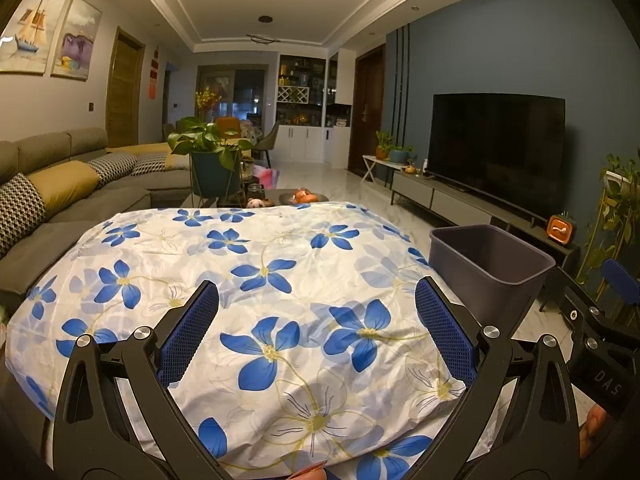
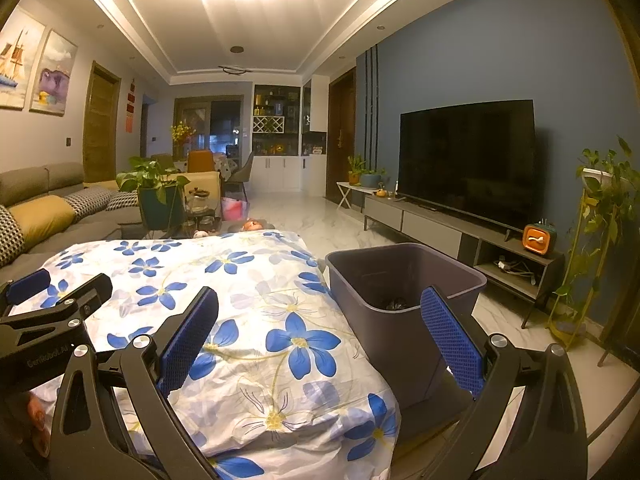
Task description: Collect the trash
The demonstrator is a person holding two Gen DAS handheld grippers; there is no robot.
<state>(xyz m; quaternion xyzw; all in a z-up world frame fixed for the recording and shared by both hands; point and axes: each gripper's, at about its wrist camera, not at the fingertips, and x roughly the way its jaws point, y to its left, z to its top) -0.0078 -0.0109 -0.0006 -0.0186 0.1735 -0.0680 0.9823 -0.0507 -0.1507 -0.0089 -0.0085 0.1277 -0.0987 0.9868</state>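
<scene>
A dark purple-grey bin [image 1: 490, 258] stands on the floor at the right edge of a table under a white cloth with blue flowers [image 1: 256, 280]. In the right wrist view the bin [image 2: 404, 280] has something small and dark at its bottom [image 2: 394, 303]. My left gripper [image 1: 318, 300] is open and empty above the cloth. My right gripper [image 2: 320, 308] is open and empty, over the table's right edge and the bin. Each gripper shows in the other's view: the right one at the right edge [image 1: 600, 320], the left one at the left edge [image 2: 60, 304].
A grey sofa with cushions [image 1: 60, 184] runs along the left. A potted plant [image 1: 208, 152] and a low table with fruit [image 1: 302, 197] stand beyond the cloth. A TV [image 1: 496, 152] on a low cabinet [image 2: 460, 232] lines the right wall, with a plant stand [image 2: 592, 240].
</scene>
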